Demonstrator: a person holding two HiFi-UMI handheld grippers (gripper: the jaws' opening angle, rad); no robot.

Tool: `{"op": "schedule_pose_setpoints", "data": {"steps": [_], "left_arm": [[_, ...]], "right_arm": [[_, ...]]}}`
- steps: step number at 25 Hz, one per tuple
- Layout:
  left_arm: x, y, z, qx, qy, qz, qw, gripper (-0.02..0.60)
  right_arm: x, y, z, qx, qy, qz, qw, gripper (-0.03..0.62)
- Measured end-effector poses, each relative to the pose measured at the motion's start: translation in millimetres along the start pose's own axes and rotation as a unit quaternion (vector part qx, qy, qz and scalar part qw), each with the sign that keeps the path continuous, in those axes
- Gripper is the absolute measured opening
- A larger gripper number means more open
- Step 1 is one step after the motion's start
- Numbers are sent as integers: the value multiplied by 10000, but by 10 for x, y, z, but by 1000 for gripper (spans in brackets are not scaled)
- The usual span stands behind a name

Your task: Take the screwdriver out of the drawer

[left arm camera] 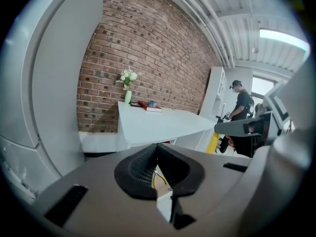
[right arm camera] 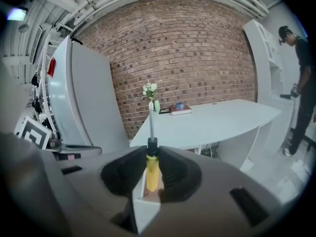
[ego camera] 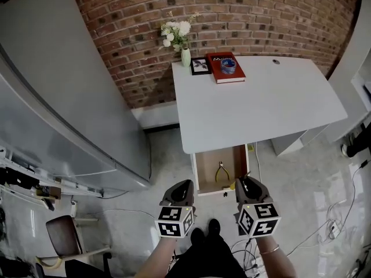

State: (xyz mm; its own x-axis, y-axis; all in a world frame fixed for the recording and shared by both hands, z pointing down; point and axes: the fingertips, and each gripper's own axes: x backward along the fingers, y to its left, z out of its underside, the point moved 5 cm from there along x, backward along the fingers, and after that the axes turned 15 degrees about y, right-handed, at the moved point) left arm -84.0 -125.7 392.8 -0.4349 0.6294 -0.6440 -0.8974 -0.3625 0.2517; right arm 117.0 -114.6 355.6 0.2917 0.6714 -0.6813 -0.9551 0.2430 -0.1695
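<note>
A screwdriver [right arm camera: 152,171] with a yellow handle and a steel shaft stands upright between the pads of my right gripper [right arm camera: 152,157], which is shut on the handle. In the head view my right gripper [ego camera: 244,183] hovers just in front of the open wooden drawer [ego camera: 200,174] under the white table [ego camera: 261,112]; the screwdriver is mostly hidden there. To its left, my left gripper [ego camera: 184,186] is level with it, off the drawer's left corner. Its jaws [left arm camera: 158,149] meet at the tips with nothing between them.
Yellow-handled pliers [ego camera: 221,172] lie in the drawer. At the table's far edge are a red book [ego camera: 226,68], a small picture frame [ego camera: 200,66] and a vase of flowers [ego camera: 184,55]. A large grey cabinet [ego camera: 58,97] stands left. Cables [ego camera: 330,230] trail on the floor right. A person [right arm camera: 301,63] stands far right.
</note>
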Motion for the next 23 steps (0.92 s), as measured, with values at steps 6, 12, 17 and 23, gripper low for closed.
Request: {"op": "schedule_pose_setpoints", "data": {"steps": [6, 12, 17, 23], "left_arm": [[72, -63, -3, -43, -13, 18, 10000, -8], [130, -77, 2, -80, -24, -12, 10000, -8], [172, -119, 4, -63, -57, -18, 10000, -8], [188, -126, 2, -83, -85, -18, 9999, -8]], "right_arm": [[88, -7, 65, -61, 49, 33, 10000, 78], [124, 17, 108, -114, 44, 48, 9999, 78], [186, -23, 104, -176, 19, 88, 9998, 78], [202, -56, 113, -261, -33, 108, 9996, 78]]}}
